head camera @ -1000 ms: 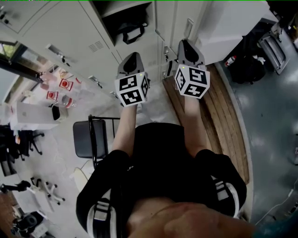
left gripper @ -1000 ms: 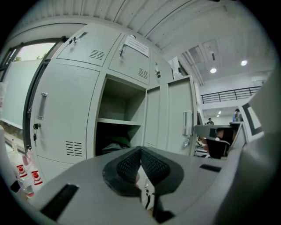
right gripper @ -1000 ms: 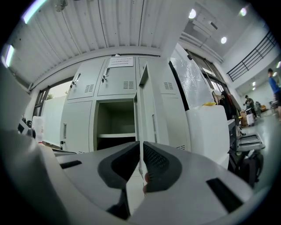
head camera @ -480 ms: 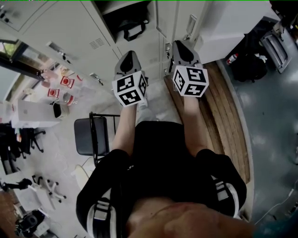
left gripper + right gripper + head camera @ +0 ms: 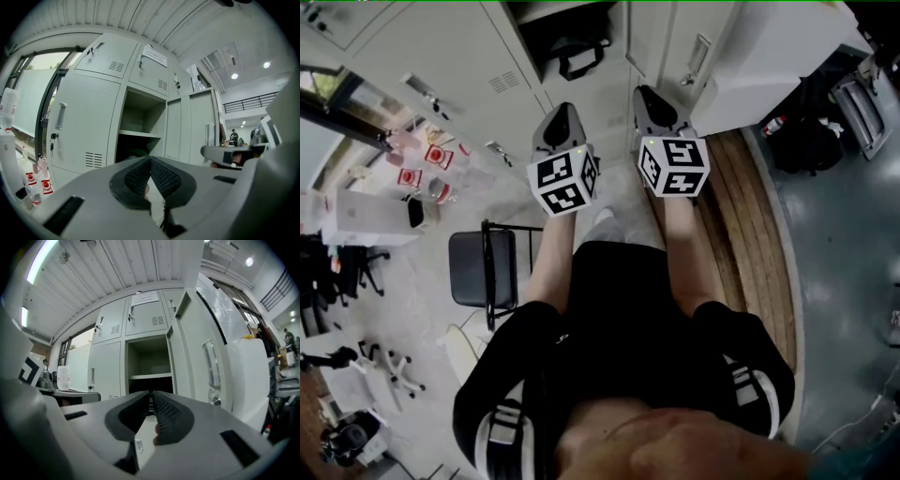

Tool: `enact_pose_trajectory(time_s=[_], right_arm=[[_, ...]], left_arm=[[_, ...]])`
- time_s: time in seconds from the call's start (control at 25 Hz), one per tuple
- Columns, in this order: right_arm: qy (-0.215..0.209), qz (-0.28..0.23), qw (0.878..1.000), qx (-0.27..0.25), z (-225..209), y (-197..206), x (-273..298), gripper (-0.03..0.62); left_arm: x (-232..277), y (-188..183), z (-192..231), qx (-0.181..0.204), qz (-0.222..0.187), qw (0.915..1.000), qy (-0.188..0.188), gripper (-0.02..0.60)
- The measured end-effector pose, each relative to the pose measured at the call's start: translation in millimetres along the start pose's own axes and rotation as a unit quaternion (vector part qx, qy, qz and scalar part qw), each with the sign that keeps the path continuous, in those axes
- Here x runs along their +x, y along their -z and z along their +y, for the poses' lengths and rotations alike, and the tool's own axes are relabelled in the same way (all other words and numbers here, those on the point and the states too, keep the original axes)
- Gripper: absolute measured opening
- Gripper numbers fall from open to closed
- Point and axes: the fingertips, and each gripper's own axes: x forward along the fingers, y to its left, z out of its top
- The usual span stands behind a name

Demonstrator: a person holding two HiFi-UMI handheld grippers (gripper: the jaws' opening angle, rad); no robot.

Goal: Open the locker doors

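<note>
At the locker bank, with both arms reaching level toward the doors. Left hand-held gripper: jaws together at the tips, nothing between them. Right hand-held gripper: likewise narrow, pads meeting, empty. One tall locker compartment already stands open, and its open door is swung out to my right. The closed door just left of it is untouched, as are the small upper doors. Judgement: I am between doors, lining up on the next one. The next move calls for parting the jaws, bringing one hand-held gripper to the vertical handle, closing across it, then pulling outward. The head view shows a black bag in the open compartment, where the gripper views give only a dark lower bay. Only the left gripper view shows the closed door's handle and vent slots. Only the right gripper view shows the open door's handle side.
</note>
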Motion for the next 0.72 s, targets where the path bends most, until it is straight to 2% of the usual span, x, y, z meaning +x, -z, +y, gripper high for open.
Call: enact_pose_trajectory(time_s=[0.12, 0.52, 0.72], right_arm=[[-0.022, 0.004, 1.0, -0.014, 18.1, 3.3, 11.9, 0.04], [-0.11, 0.013, 0.994, -0.014, 84.6, 16.2, 50.4, 0.039], [-0.137, 0.021, 0.99, -0.014, 108.1, 23.1, 60.3, 0.039]], left_arm=[[-4.7, -0.9, 18.8, -0.004, -0.003, 0.9997, -0.022, 0.011], [-31.5, -0.4, 90.8, -0.011, -0.01, 0.9938, -0.11, 0.011], [-41.2, 2.8, 111.3, -0.007, -0.003, 0.991, -0.134, 0.011]])
